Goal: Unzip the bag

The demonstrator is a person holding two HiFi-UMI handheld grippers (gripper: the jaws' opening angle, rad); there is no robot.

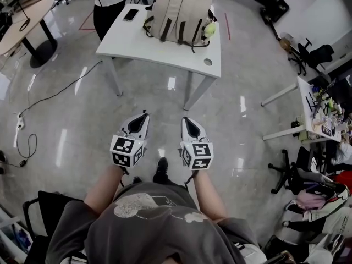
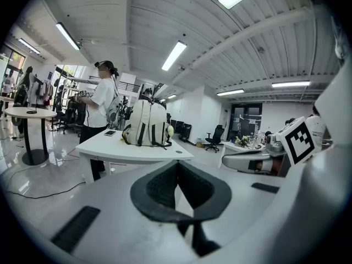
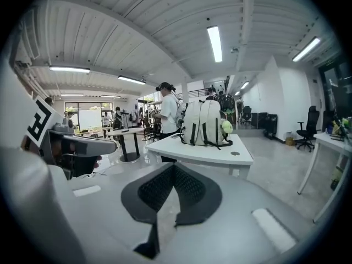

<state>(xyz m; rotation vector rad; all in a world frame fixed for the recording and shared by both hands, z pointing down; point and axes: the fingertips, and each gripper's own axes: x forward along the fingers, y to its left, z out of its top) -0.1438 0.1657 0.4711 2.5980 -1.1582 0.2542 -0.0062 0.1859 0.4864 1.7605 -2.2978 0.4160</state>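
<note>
A beige backpack (image 1: 179, 10) with dark straps stands upright on a white table (image 1: 165, 54) at the far side of the floor; its zip does not show from here. It also shows ahead as the backpack (image 2: 146, 122) in the left gripper view and the backpack (image 3: 204, 122) in the right gripper view. My left gripper (image 1: 144, 114) and right gripper (image 1: 187, 120) hang side by side over the floor, well short of the table. Both are shut with nothing between the pads, as the left gripper (image 2: 177, 164) and right gripper (image 3: 173, 166) show close up.
A phone (image 1: 131, 14) lies on the table beside the bag, and a yellow-green ball (image 1: 209, 30) hangs on it. A person (image 1: 107, 4) stands behind the table. A cable (image 1: 49, 98) runs on the floor at left. Desks and office chairs (image 1: 291, 169) crowd the right.
</note>
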